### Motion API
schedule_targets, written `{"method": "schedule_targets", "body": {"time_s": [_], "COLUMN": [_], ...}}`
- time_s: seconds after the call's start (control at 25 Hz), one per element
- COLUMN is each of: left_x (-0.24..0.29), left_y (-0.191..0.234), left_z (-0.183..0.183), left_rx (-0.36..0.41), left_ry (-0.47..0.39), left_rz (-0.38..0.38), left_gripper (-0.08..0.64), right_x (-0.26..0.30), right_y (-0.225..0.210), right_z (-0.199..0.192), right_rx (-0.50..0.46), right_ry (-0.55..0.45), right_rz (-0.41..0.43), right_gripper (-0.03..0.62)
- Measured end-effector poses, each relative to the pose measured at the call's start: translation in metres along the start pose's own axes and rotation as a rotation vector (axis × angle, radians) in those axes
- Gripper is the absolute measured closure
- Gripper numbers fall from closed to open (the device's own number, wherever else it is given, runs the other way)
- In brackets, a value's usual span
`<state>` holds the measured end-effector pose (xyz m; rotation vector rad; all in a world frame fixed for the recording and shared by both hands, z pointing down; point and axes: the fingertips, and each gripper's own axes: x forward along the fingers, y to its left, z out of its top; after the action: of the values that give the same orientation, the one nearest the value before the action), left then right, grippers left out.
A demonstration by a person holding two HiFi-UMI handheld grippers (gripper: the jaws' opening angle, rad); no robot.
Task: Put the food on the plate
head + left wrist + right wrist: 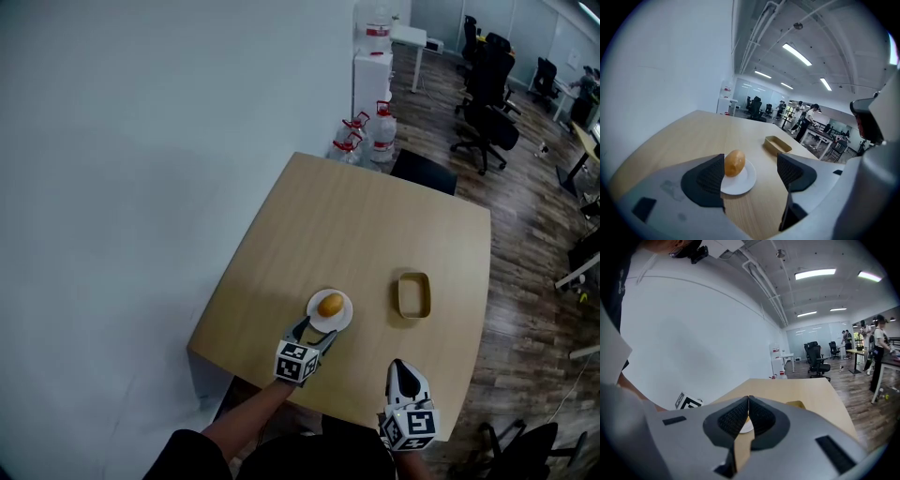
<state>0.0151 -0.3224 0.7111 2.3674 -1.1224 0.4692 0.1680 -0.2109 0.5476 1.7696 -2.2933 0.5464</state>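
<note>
At the bottom of the head view, the person's dark sleeves and forearms reach up from the lower edge. The right hand-held gripper [402, 367] sits low and right of centre over the near edge of the table [375, 216]. Its own view shows its jaws pressed together with nothing between them.

Left of it and a little higher in the frame, the left hand-held gripper [316, 334] points up and to the right, its jaws spread wide apart and empty. The jaw tips lie just at the near rim of the white plate [341, 322]. In the left gripper view the plate shows in the gap between the two dark pads, low in the middle of the frame.

The food [330, 305], a golden-brown rounded roll, lies on the plate, slightly toward its far side. In the left gripper view it sits just beside the left pad, which hides part of it.

To the right of the plate, well apart from it, a tan oblong container [412, 294] rests on the table, open side up.

Beyond the table's far edge, near the top centre, several water bottles [367, 137] with red caps stand on the wood floor. Black office chairs [487, 89] fill the upper right. A plain white wall takes up the whole left side.
</note>
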Motion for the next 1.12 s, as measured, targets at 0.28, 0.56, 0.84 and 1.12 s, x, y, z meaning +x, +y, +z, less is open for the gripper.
{"method": "schedule_targets", "body": {"time_s": [0.28,0.56,0.84,1.12], "left_x": [-0.09,-0.186,-0.279,-0.337], "left_y": [-0.033,-0.085,-0.147,-0.161], "left_z": [0.0,0.013,0.027,0.036], "left_rx": [-0.038,-0.114,-0.072,-0.099], "left_ry": [-0.079,-0.223,-0.364,-0.47], "left_rz": [-0.042,-0.083,-0.15,-0.13], "left_gripper": [0.236,0.236,0.236,0.238], "right_x": [-0.042,-0.09,-0.151,-0.191], "right_y": [0.034,0.075,0.114,0.124], "right_z": [-0.005,-0.009,-0.012,-0.013], "right_rx": [-0.027,-0.061,-0.093,-0.049], "right_ry": [-0.033,-0.083,-0.143,-0.188], "right_rz": [-0.014,-0.037,-0.059,-0.037], "right_gripper": [0.532,0.532,0.532,0.532]}}
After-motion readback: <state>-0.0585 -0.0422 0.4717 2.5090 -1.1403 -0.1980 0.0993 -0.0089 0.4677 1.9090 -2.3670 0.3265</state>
